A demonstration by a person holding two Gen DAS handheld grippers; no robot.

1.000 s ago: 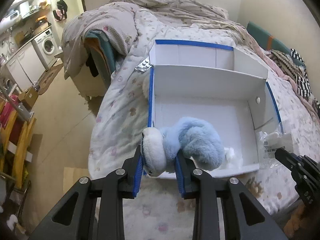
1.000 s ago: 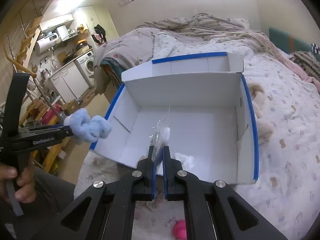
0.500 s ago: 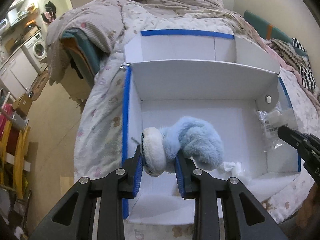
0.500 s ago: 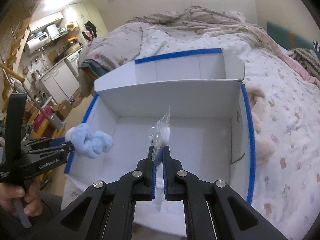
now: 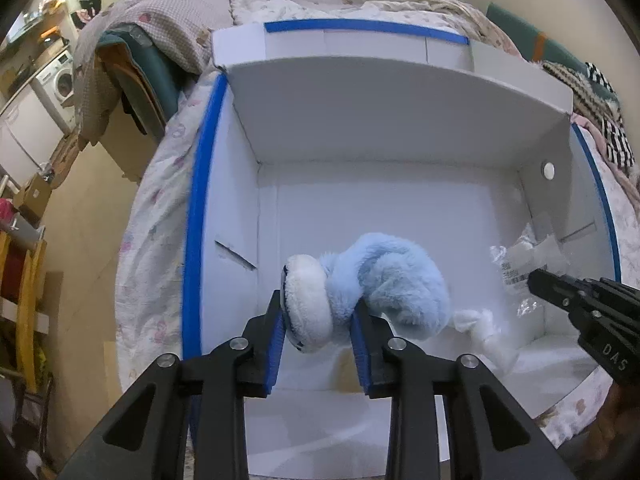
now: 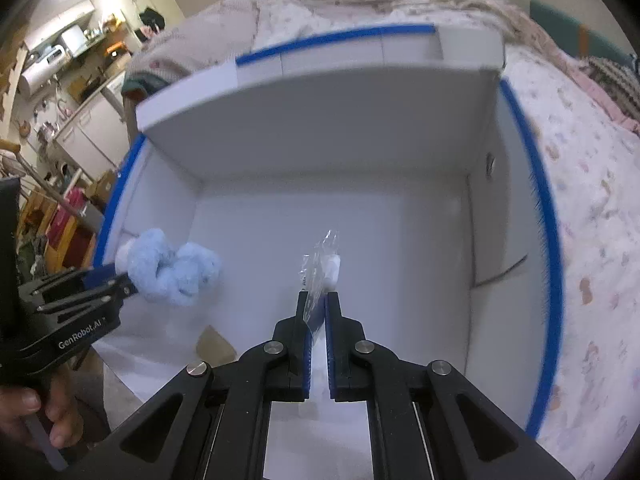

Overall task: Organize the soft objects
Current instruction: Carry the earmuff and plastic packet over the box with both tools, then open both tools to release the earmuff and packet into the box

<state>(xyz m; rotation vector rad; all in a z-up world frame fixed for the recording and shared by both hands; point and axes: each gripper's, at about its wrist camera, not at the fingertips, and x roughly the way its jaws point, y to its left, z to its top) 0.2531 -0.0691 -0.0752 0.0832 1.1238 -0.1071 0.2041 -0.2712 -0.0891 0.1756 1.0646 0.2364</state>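
A light-blue plush toy (image 5: 384,284) with a white end is pinched between the blue pads of the left gripper (image 5: 320,320), its fluffy body bulging out beyond the fingertips and hanging over the inside of a white cardboard box (image 5: 400,120) edged with blue tape. A clear plastic packet (image 6: 322,264) holding something small and white is clamped edge-on in the right gripper (image 6: 316,308), whose jaws are pressed almost together on the thin film; a printed barcode label can be made out on the packet in the left wrist view, but its characters are too small to be read. "GenRobot.AI" is printed on the body of the left gripper as seen from the right wrist camera, and "DAS" is seen on the right gripper's body. On the box floor a crumpled white soft piece (image 5: 486,332) is seen lying just beside the plush toy. The box is set on a bed (image 6: 592,240) covered with a patterned quilt.
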